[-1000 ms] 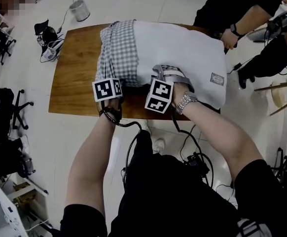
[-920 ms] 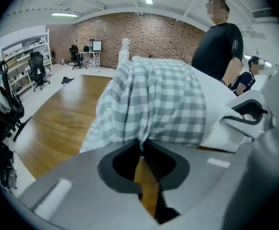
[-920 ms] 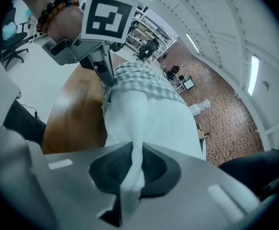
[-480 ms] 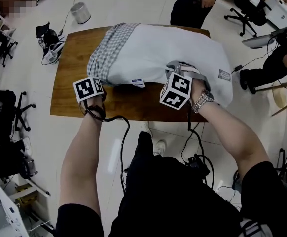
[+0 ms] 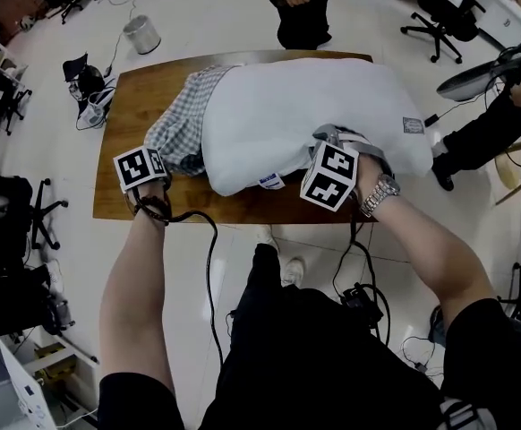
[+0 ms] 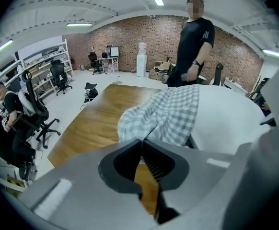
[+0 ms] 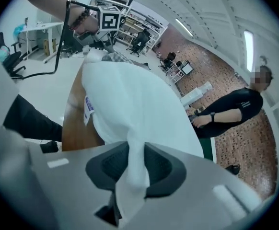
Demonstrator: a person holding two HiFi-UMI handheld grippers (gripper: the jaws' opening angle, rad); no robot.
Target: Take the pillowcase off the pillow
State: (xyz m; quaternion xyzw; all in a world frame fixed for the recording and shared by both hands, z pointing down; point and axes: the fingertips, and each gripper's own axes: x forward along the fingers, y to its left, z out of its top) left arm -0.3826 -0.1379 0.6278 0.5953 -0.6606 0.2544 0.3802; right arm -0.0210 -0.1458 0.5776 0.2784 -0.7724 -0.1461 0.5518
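Note:
A white pillow point(image 5: 314, 106) lies on the wooden table point(image 5: 126, 115), most of it bare. The grey checked pillowcase point(image 5: 182, 124) is bunched over its left end. At the table's near left my left gripper point(image 5: 169, 158) is shut on the pillowcase's edge; in the left gripper view the checked cloth point(image 6: 170, 114) runs down to the closed jaw tips point(image 6: 140, 142). My right gripper point(image 5: 321, 143) sits at the pillow's near edge. Its jaws point(image 7: 132, 150) have just been opening a little, with a fold of white pillow fabric point(image 7: 130, 109) still pinched between them.
A person point(image 5: 301, 7) stands at the table's far side and another point(image 5: 502, 106) sits at the right. A metal bin point(image 5: 141, 34), a bag with cables point(image 5: 86, 74) and office chairs point(image 5: 435, 16) stand on the floor around the table. A black cable point(image 5: 209, 240) hangs from my left hand.
My left gripper has drawn the checked pillowcase leftward, baring more pillow. My right gripper has shifted right with the pillow. The person beyond the table has walked left.

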